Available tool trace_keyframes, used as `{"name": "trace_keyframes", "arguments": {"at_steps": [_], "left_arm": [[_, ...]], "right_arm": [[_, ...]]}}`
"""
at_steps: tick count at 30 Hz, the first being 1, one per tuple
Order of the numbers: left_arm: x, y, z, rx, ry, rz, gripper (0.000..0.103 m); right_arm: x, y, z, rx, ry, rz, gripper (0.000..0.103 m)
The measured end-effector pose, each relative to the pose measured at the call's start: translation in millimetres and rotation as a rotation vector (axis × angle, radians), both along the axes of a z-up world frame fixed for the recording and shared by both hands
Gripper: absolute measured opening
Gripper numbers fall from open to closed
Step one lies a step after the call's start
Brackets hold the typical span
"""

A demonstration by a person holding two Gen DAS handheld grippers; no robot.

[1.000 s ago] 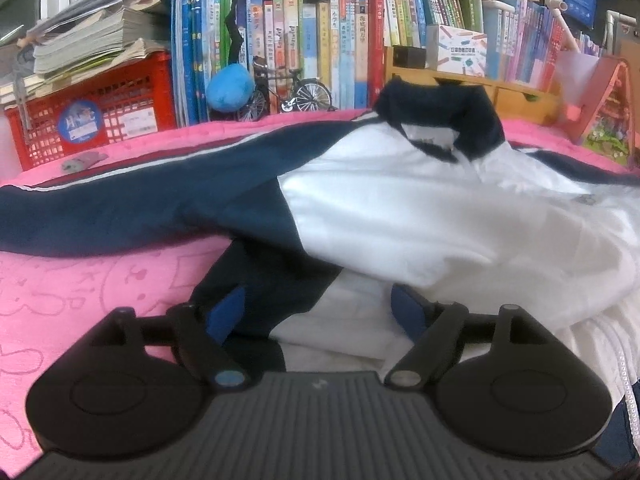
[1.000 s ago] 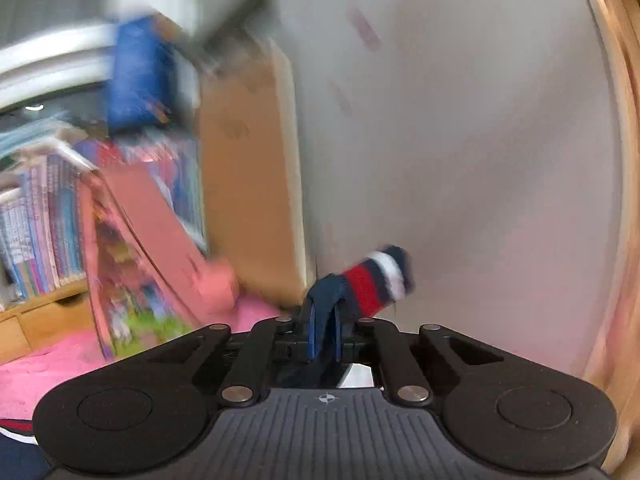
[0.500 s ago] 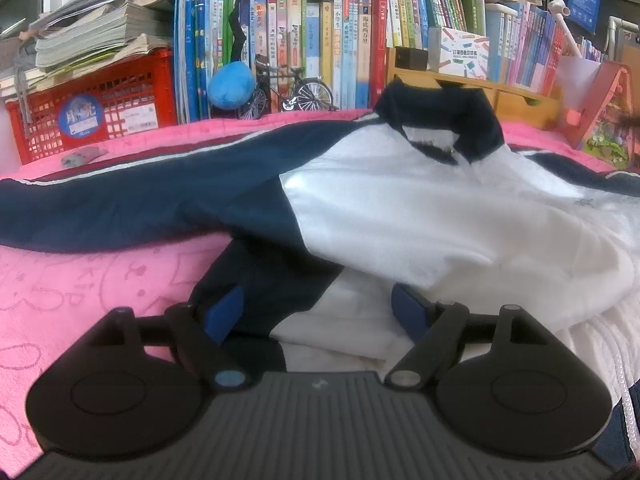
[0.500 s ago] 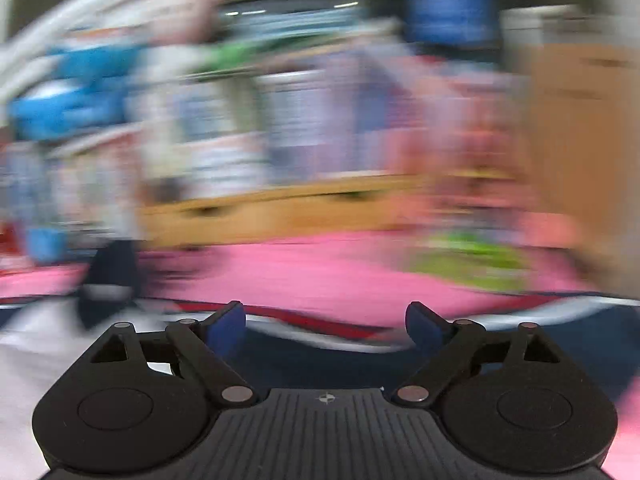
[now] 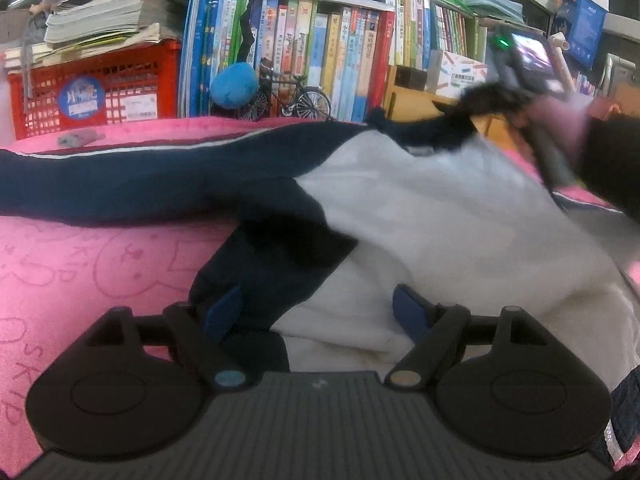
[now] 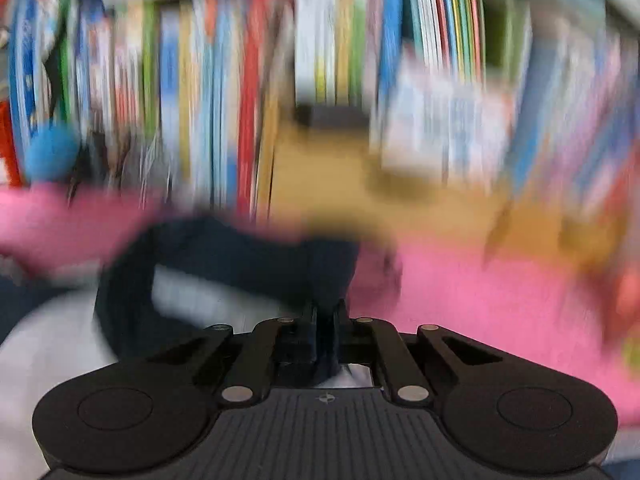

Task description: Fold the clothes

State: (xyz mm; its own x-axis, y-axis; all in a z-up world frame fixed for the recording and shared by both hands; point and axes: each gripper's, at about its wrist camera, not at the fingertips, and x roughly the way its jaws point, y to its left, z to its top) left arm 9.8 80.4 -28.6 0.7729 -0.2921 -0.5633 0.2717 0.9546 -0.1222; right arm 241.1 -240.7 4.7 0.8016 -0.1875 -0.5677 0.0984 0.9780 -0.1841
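Pink blanket (image 5: 80, 264), navy-white jacket (image 5: 440, 216) spread on it – rumpled

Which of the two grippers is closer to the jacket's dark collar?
The right. The right gripper is shut on the dark collar at the jacket's far end, while the left gripper stands open over the near hem.

One navy-and-white jacket (image 5: 420, 216) on one pink blanket (image 5: 80, 272), two grippers (left (image 5: 318, 312), right (image 6: 326, 320)), one red crate (image 5: 96, 92), one toy bicycle (image 5: 290, 98), one blue ball (image 5: 233, 85); books too blurred and crowded to count.
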Motion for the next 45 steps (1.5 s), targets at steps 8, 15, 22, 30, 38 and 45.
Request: {"name": "trace_keyframes", "arguments": {"at_steps": [8, 15, 22, 30, 38, 45], "left_arm": [[0.1, 7.3, 0.4, -0.048, 0.005, -0.006, 0.084], [0.7, 8.4, 0.8, -0.055, 0.007, -0.007, 0.084], [0.3, 9.9, 0.9, -0.076, 0.008, -0.007, 0.085], [1.0, 12.2, 1.3, -0.093, 0.011, -0.009, 0.085], [0.9, 12.2, 2.1, -0.093, 0.013, -0.011, 0.086], [0.0, 12.5, 2.1, -0.091, 0.013, -0.014, 0.086]], "right_arm": [[16.1, -13.5, 10.4, 0.077, -0.097, -0.18, 0.084], [29.9, 63.7, 28.4, 0.256, 0.082, 0.179, 0.081], [98.9, 110.2, 17.0, 0.124, -0.029, 0.127, 0.008], [92.4, 97.4, 23.9, 0.215, 0.2, 0.216, 0.06], [114.3, 111.5, -9.2, 0.163, 0.158, 0.102, 0.004], [106.2, 83.8, 20.8, 0.332, 0.054, 0.151, 0.028]]}}
